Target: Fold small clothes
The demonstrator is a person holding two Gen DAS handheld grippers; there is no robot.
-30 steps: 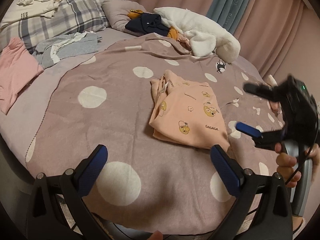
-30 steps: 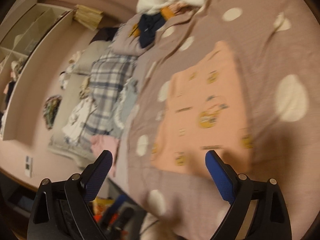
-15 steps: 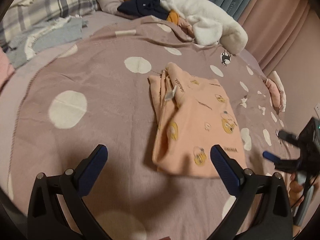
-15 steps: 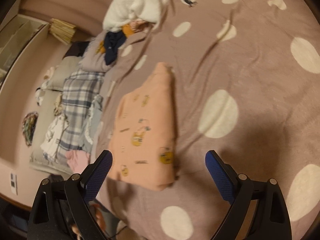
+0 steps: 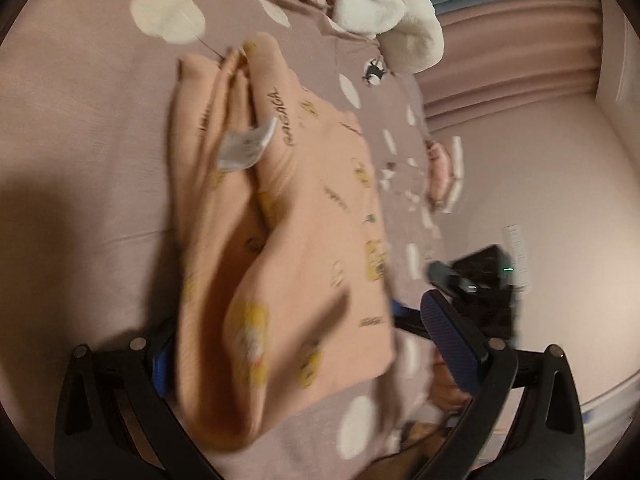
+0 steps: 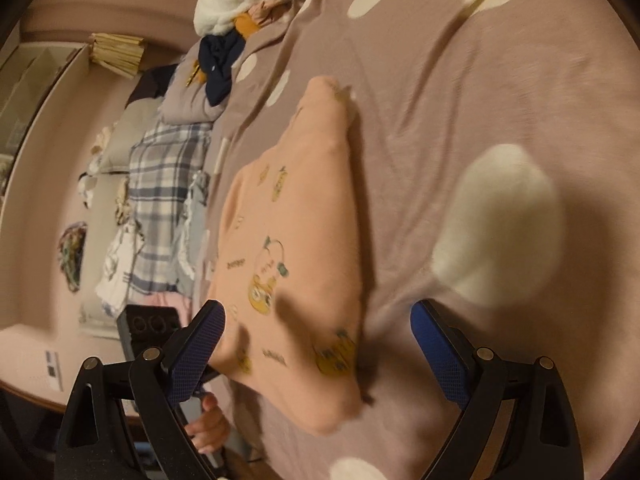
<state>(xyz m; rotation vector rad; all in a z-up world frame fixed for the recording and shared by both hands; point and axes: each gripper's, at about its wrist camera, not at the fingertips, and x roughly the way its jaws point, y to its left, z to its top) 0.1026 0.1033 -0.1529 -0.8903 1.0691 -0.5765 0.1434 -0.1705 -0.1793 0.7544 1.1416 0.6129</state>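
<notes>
- The folded peach garment (image 5: 304, 240), printed with small yellow cartoon figures, lies on the bed's mauve blanket (image 5: 88, 120), which carries large white dots.
- A white care label (image 5: 246, 146) sticks out between the garment's layers near its far end.
- The left claw (image 5: 316, 344) is spread wide at the garment's near edge; its left finger is partly hidden behind the cloth, and its right finger (image 5: 450, 340) stands clear beside the garment. Nothing is pinched between them.
- The right claw (image 6: 316, 354) is also spread wide and grips nothing; its 2 blue-padded fingers straddle the garment's (image 6: 296, 248) near corner, low over the blanket (image 6: 460, 92).
- In the left wrist view the other claw's black body shows just beyond the garment's right edge, with a hand (image 5: 446, 394) below it.
- A fluffy white item (image 5: 392, 16) lies at the far end of the bed.
- A plaid pillow (image 6: 164, 184) and loose clothes lie along the head of the bed.
- Both views are motion-blurred.
</notes>
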